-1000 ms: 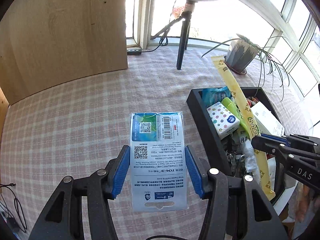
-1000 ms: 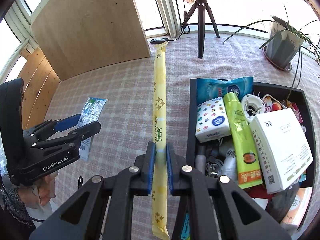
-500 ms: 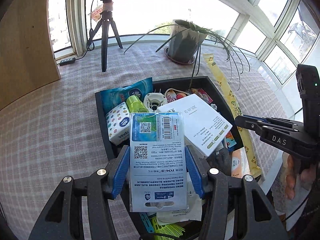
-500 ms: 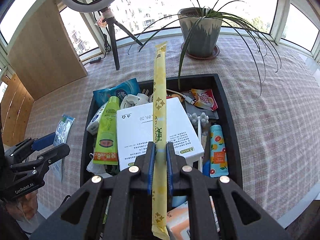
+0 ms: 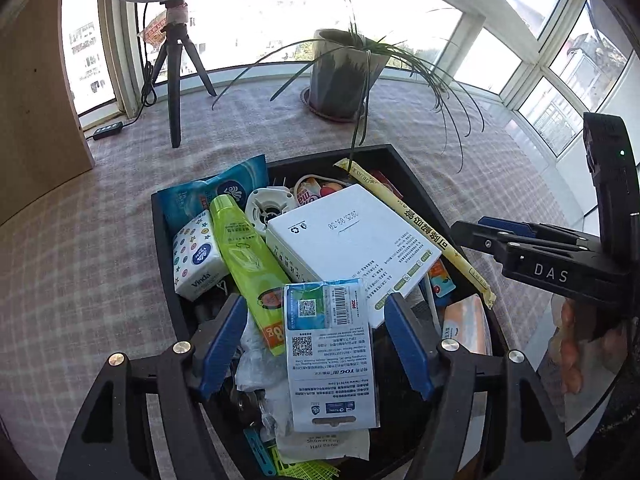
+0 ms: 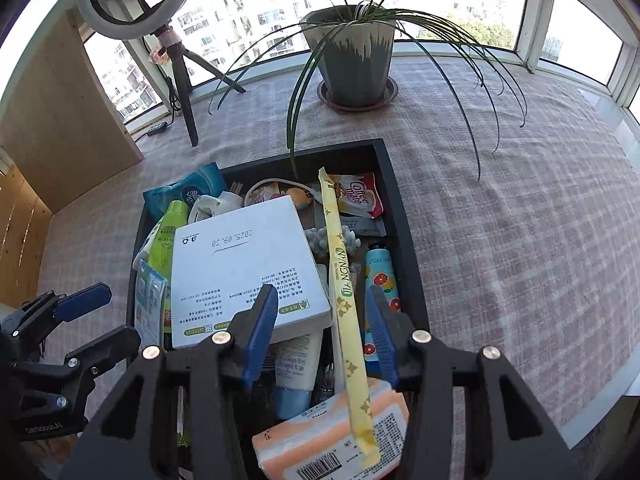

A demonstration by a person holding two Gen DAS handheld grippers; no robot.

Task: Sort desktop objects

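Hovering over the heaped black tray, both your tools have their jaws spread wide and hold nothing. The left gripper frames the printed card packet, which lies loose on the pile between the blue pads and seems to touch neither. The right gripper is open around the long yellow stick pack, which rests slanted across the orange tissue pack and the clutter below.

The risk, as I judge it, is the pile itself. The packet sits on a crumpled plastic bag and against the green tube, so a pad brushing it as you lift away could slide it off. The stick pack's near end pokes out over the tissue pack at the tray's near edge; a nudge might tip it out. Pull both tools straight up.
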